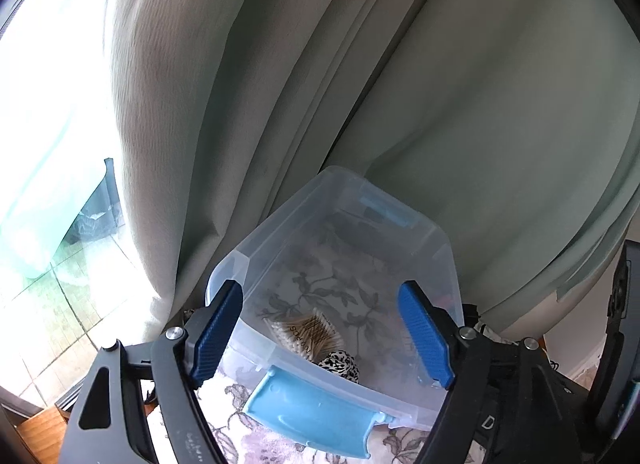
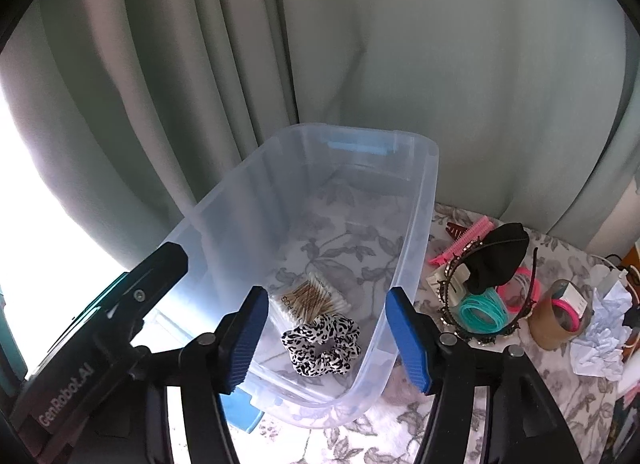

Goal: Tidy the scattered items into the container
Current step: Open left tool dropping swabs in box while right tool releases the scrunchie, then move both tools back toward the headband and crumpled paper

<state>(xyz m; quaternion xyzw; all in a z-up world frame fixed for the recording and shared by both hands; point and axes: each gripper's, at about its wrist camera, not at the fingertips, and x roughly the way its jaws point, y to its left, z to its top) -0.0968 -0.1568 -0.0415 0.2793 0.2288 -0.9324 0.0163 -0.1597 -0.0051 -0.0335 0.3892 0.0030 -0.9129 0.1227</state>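
A clear plastic bin (image 2: 416, 240) with blue latches stands on a floral tablecloth against green curtains. Inside lie a pack of cotton swabs (image 2: 308, 300) and a black-and-white spotted scrunchie (image 2: 320, 344). My right gripper (image 2: 326, 338) hovers open over the bin's near end, nothing between its blue pads. My left gripper (image 1: 320, 332) is open too, above the same bin (image 1: 256, 248), where the swabs (image 1: 310, 334) and scrunchie (image 1: 340, 364) show. Right of the bin lie a pink comb (image 2: 460, 240), black cloth (image 2: 500, 256), teal bands (image 2: 482, 310), a beaded headband (image 2: 452, 296) and pink bands (image 2: 524, 288).
A tape roll (image 2: 558, 316) and crumpled paper (image 2: 600, 332) sit at the table's right side. The green curtain (image 2: 360, 43) hangs right behind the bin. A bright window (image 1: 44, 143) lies to the left. The bin's near blue latch (image 1: 316, 412) sticks out below my left gripper.
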